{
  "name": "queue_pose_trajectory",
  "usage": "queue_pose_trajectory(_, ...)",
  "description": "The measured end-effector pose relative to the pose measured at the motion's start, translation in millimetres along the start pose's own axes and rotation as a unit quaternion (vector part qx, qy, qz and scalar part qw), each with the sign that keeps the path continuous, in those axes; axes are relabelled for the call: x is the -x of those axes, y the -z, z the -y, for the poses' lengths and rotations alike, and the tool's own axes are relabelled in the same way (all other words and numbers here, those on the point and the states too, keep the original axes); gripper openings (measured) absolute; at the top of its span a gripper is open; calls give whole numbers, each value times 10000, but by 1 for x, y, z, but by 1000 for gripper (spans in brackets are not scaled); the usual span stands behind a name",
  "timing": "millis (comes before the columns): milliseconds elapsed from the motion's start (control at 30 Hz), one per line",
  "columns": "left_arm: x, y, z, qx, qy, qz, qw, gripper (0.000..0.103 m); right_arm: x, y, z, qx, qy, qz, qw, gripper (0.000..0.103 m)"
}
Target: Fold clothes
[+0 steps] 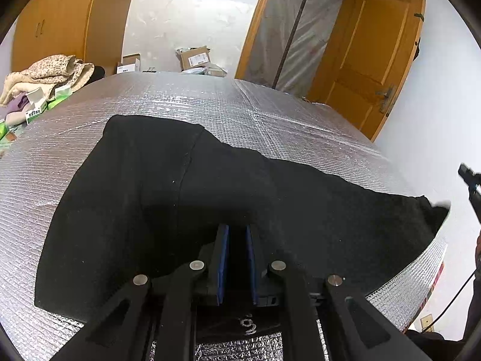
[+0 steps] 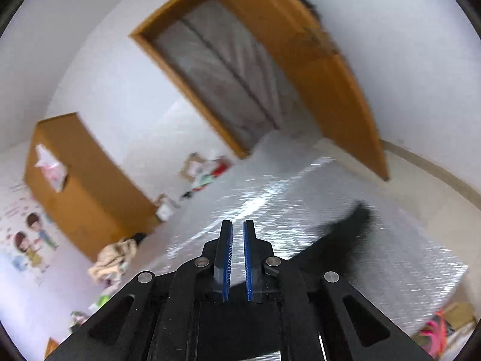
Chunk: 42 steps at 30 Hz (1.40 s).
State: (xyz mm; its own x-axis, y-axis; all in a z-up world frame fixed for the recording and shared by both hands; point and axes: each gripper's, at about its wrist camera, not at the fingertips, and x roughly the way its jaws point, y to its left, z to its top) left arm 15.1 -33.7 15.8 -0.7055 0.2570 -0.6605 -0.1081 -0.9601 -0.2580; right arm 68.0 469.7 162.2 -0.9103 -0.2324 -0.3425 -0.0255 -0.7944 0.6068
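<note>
A black garment lies spread across the silver quilted foil surface, one long end reaching to the right edge. My left gripper is shut on the garment's near edge, with dark cloth bunched between its blue pads. At the far right edge of the left wrist view my right gripper hangs above the garment's right tip. In the blurred right wrist view the right gripper is closed to a thin slit. The foil shows through it and no cloth is seen clamped. The garment lies below and right of it.
A heap of light clothes and small boxes sits at the surface's far left. Cardboard boxes stand behind it, with a wooden wardrobe at the back left. An open wooden door is at the right. A cable hangs by the right edge.
</note>
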Motion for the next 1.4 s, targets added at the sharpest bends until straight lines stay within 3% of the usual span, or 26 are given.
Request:
queue_pose_trajectory(100, 1, -1, 1, -15, 7, -12, 10000, 12, -5, 3, -26, 510, -75, -129, 9986, 7)
queue_pose_trajectory(200, 2, 0, 0, -19, 58, 6, 10000, 12, -5, 1, -29, 955, 405, -72, 9946, 8)
queue_pose_trajectory(233, 1, 1, 0, -23, 69, 13, 10000, 12, -3, -1, -19, 870, 593, -41, 9944, 11)
queue_pose_trajectory(300, 1, 1, 0, -31, 92, 27, 9999, 12, 3, -3, 12, 546, 1007, 26, 9934, 39)
queue_pose_trajectory(333, 0, 1, 0, -47, 90, 32, 9999, 12, 7, -3, 31, 339, 1223, 61, 9919, 45)
queue_pose_trajectory(533, -2, 2, 0, -39, 124, 39, 9999, 12, 14, 20, 130, -637, 2140, -169, 9746, 49)
queue_pose_trajectory(633, -2, 2, 1, -44, 98, 41, 9999, 12, 8, 36, 153, -971, 2124, -359, 9717, 49)
queue_pose_trajectory(733, -1, 2, 1, -43, 66, 41, 10000, 12, 3, 39, 150, -957, 2034, -249, 9741, 56)
queue_pose_trajectory(900, -1, 3, 3, -39, 17, 35, 10000, 12, -6, 37, 147, -1006, 1829, -260, 9776, 59)
queue_pose_trajectory(1067, -1, 1, 2, -53, -17, 15, 10000, 12, -8, 37, 139, -707, 2030, -328, 9761, 53)
queue_pose_trajectory(1167, -1, 1, 3, -54, -29, 14, 10000, 12, -15, 35, 125, -203, 2326, -542, 9708, 28)
queue_pose_trajectory(1233, -1, 2, 3, -44, -30, 18, 10000, 12, -20, 35, 114, 149, 2488, -658, 9662, 21)
queue_pose_trajectory(1267, -2, 2, 4, -40, -31, 21, 10000, 12, -22, 35, 110, 261, 2495, -714, 9654, 12)
queue_pose_trajectory(1400, -1, 2, 2, -23, -5, 28, 10000, 12, -20, 35, 105, 252, 2391, -693, 9682, 7)
